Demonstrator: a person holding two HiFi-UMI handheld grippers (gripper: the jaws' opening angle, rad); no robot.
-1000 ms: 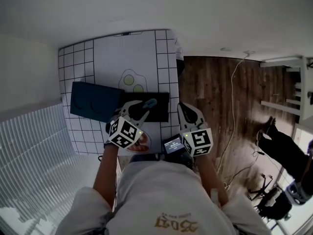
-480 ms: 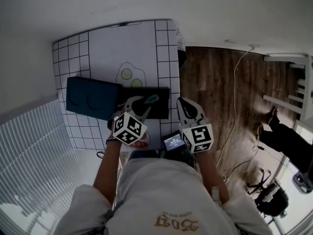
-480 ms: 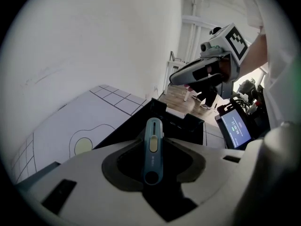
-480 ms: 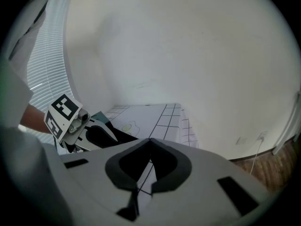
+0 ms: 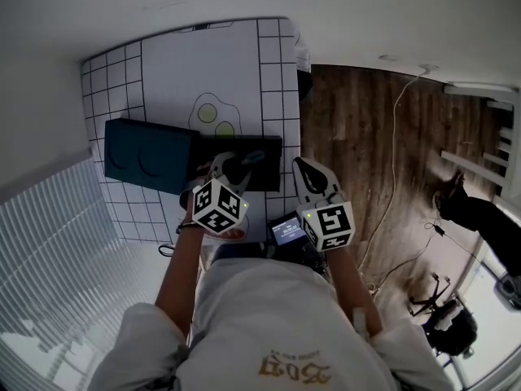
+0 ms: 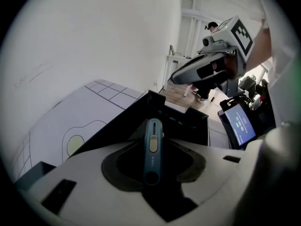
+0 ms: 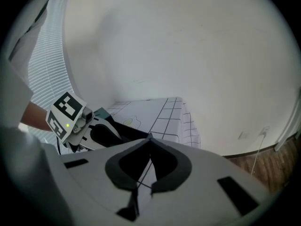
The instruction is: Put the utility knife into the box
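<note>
A blue utility knife (image 6: 154, 126) is clamped lengthwise between my left gripper's (image 6: 153, 144) jaws, its tip sticking out past them. In the head view the knife (image 5: 254, 158) hangs over the open black box (image 5: 262, 173) on the grid tablecloth, with the left gripper (image 5: 236, 168) tilted steeply down at it. The box (image 6: 186, 119) lies right below and ahead of the knife. My right gripper (image 5: 311, 177) hovers at the box's right end, jaws shut and nothing between them (image 7: 149, 139).
A dark teal lid (image 5: 146, 155) lies against the box's left side. A fried-egg print (image 5: 213, 119) marks the cloth beyond. A small screen device (image 5: 286, 233) sits at the near edge. The table's right edge drops to wooden floor (image 5: 366, 153) with cables.
Both grippers have sunk a little toward the table. The left one still holds the knife over the black box and tips down more steeply.
</note>
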